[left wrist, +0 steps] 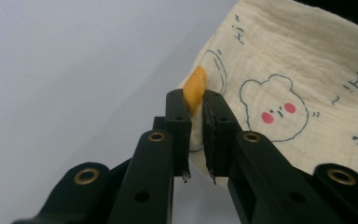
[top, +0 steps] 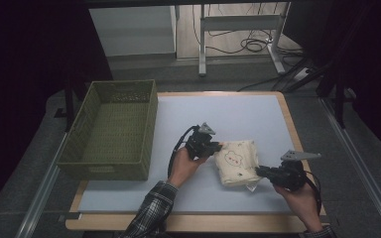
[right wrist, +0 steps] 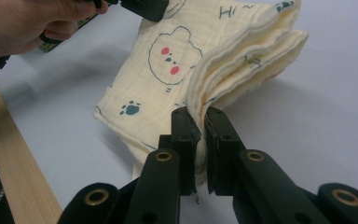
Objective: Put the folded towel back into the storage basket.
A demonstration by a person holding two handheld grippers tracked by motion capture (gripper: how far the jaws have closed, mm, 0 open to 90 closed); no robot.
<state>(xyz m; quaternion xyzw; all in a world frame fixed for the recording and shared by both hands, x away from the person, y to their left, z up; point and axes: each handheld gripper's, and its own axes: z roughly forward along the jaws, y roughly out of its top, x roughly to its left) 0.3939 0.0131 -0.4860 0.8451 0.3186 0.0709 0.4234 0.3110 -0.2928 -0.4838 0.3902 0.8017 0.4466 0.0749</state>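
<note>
- L gripper (left wrist: 195,100) is pinching the folded cloth (top: 236,161) at one edge, jaws nearly shut on the fabric & a small orange tab (left wrist: 194,88) – prob. so that side isn't sagging or unfolding.
- R gripper (right wrist: 200,122) is clamping the opposite edge, jaws narrow on the whole stack of layers; looks meant to be keeping the fold together.
- Cloth is sitting mid-right on the white table top (top: 193,111), between both hands, looking partly raised off it in the R gripper view.
- Two-sided hold is spreading the load, so the bundle is staying flat-ish.
- Green basket (top: 110,130) is standing well apart at left, open side up – likely where the cloth is going.
</note>
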